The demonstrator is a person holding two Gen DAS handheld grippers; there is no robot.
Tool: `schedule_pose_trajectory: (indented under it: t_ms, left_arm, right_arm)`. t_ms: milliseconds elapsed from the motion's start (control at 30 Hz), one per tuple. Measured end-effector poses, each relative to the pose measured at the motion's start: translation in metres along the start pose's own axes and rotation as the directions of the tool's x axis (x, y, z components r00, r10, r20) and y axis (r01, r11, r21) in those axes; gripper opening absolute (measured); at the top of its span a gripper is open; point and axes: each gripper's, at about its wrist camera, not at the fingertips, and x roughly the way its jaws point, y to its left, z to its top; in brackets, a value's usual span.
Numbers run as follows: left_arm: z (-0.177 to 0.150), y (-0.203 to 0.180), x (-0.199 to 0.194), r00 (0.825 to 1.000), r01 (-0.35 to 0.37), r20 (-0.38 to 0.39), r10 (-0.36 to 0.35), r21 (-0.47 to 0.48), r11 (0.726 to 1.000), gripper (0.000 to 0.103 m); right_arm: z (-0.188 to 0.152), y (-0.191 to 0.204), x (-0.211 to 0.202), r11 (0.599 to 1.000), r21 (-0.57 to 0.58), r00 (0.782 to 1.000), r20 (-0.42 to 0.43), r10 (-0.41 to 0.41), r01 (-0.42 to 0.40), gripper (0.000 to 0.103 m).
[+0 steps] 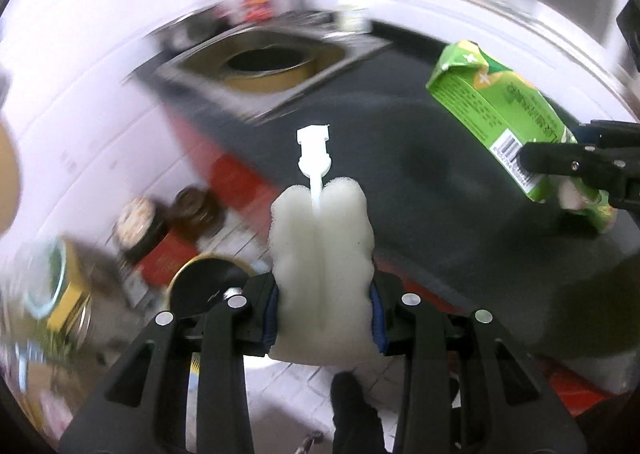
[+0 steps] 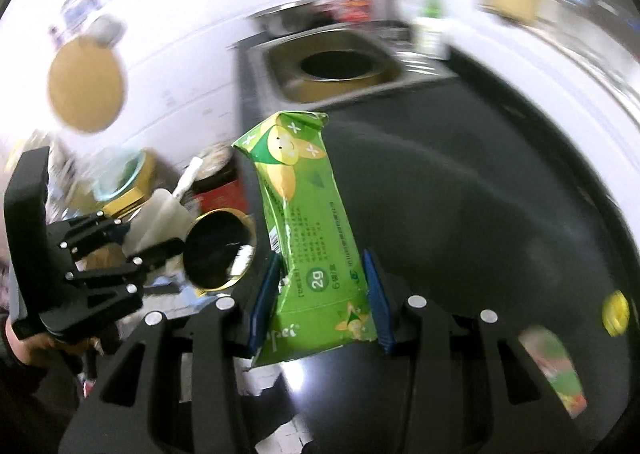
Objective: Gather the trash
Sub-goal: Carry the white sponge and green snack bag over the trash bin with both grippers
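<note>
Two black grippers are each carrying one item above the dark countertop (image 1: 400, 158): the left gripper (image 1: 324, 314) is squeezing a white foam sponge brush (image 1: 322, 246) beyond the counter's left edge, while the right gripper (image 2: 320, 302) is pinching a crumpled green carton (image 2: 308, 222) over open counter before the steel sink (image 2: 332, 66).

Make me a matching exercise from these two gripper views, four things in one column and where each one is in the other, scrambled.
Things:
1. white sponge brush
2. green box
3. tan basin
4. yellow cap

Places:
A. lying on the dark counter
B. between the left gripper fingers
C. sitting in the sink
D. between the right gripper fingers

Pairs: 1-B, 2-D, 3-C, 4-A
</note>
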Motion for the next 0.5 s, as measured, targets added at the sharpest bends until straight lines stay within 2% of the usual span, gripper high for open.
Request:
schedule_pose_trajectory:
  t_ms: [233, 367, 500]
  left_arm:
    - [-0.046, 0.099, 0.007, 0.993, -0.109, -0.071, 0.097, -0.179, 0.978, 0.035]
    - [-0.066, 0.142, 0.020, 0.987, -0.148, -0.103, 0.125, -0.254, 0.956, 0.035]
    - [-0.078, 0.173, 0.043, 0.984, -0.154, -0.130, 0.118, -0.315, 0.936, 0.035]
  right_arm:
    - [0.035, 0.102, 0.082, 0.984, -0.120, 0.989, -0.085, 0.121, -0.131, 0.042]
    - [0.047, 0.139, 0.127, 0.975, -0.146, 0.980, -0.134, 0.150, -0.169, 0.042]
    - [0.055, 0.167, 0.171, 0.970, -0.159, 0.971, -0.184, 0.152, -0.182, 0.042]
